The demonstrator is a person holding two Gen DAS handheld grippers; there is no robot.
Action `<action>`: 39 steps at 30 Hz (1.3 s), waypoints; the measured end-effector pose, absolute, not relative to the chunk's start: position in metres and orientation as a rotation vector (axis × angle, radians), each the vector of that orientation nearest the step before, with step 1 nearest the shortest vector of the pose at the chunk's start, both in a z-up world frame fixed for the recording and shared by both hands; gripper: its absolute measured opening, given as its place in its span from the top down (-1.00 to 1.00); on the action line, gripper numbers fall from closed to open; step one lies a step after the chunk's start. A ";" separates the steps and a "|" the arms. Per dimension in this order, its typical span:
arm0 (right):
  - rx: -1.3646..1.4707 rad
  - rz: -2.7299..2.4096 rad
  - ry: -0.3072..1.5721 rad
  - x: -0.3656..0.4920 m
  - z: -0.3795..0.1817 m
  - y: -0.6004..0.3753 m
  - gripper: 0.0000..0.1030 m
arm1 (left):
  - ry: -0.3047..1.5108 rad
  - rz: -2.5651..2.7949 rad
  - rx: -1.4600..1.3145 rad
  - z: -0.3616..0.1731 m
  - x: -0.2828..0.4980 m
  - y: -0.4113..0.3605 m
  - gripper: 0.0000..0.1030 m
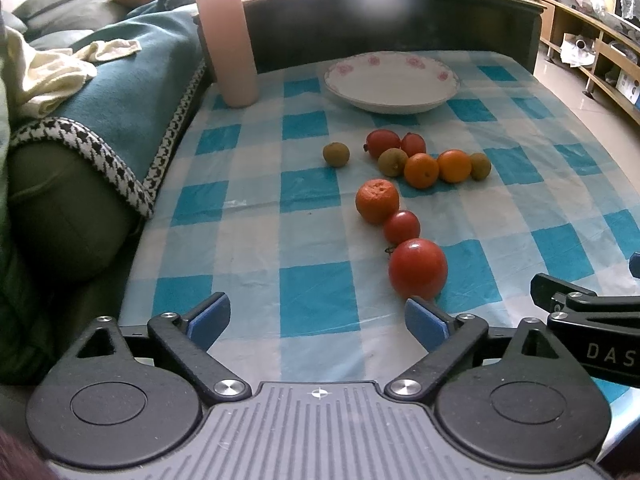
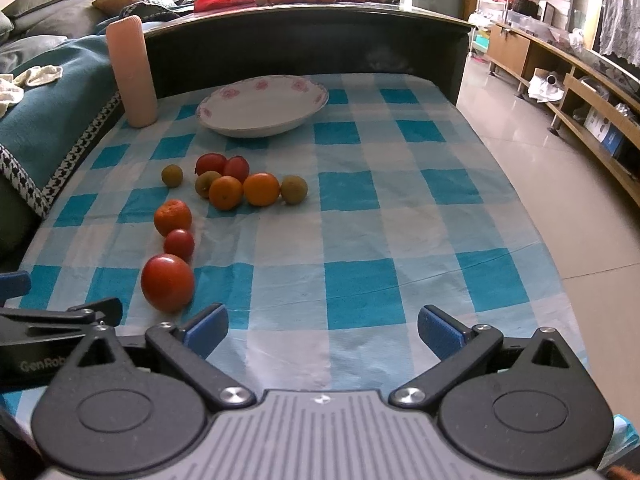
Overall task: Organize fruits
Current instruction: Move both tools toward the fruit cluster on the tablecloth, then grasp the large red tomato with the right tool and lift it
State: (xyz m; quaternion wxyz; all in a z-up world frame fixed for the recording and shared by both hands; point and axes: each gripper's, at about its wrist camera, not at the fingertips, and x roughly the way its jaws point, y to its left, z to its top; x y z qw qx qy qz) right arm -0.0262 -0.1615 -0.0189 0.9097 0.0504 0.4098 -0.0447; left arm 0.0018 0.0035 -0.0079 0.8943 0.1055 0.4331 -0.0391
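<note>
Fruits are lying loose on the blue-and-white checked tablecloth (image 2: 360, 220), which is covering the whole table beside a sofa draped in a teal blanket (image 1: 132, 92). A white plate with pink flowers (image 2: 262, 110) is sitting empty toward the far end, and a tall pink cylinder (image 2: 132, 72) is standing upright just left of it. Both tools are hovering low over the near edge: the left gripper (image 1: 318, 320) is holding its blue-padded fingers spread wide, with the big tomato (image 1: 418, 274) sitting just ahead of its right pad, perhaps touching it. The right gripper (image 2: 322, 330) is likewise gaping, with only bare cloth between its fingers. Beyond the big tomato, a small tomato (image 1: 401, 227) and a dimpled mandarin (image 1: 377, 201) are forming a touching line. Farther on, two oranges (image 2: 244, 191), two more small tomatoes (image 2: 223, 166) and two brownish-green fruits are huddling in a cluster, while a third small brownish fruit (image 2: 172, 175) is sitting apart, to their left.
</note>
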 end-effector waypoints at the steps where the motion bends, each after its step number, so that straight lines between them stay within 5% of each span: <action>1: 0.106 -0.091 0.845 -0.026 -0.018 -0.161 -1.00 | 0.899 -0.079 0.218 -0.007 0.002 0.003 -0.85; 35: 0.076 0.199 0.851 0.017 -0.010 -0.115 -1.00 | 0.896 0.056 0.181 0.006 0.021 0.048 -0.78; 39: 0.054 0.237 0.873 0.026 -0.013 -0.107 -0.89 | 0.887 0.081 0.174 0.007 0.024 0.053 -0.79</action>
